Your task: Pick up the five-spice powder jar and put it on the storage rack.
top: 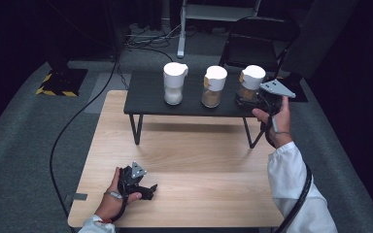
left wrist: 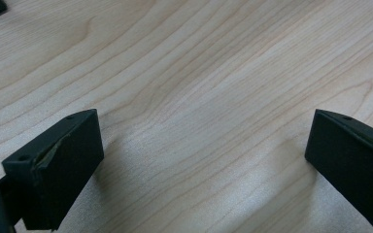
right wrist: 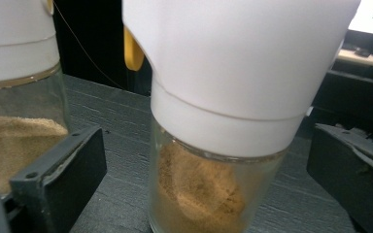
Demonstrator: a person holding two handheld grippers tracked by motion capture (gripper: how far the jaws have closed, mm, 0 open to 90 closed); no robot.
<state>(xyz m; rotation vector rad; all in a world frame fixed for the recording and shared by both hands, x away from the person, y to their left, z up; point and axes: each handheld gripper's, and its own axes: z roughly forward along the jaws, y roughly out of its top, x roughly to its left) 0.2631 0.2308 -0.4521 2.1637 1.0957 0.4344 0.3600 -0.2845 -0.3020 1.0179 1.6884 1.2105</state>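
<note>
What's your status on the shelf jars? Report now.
Right gripper open, jaws either side of the rightmost white-capped glass jar of brown powder, not gripping. Left gripper open over the pale wooden table. Middle brown-powder jar close alongside.
</note>
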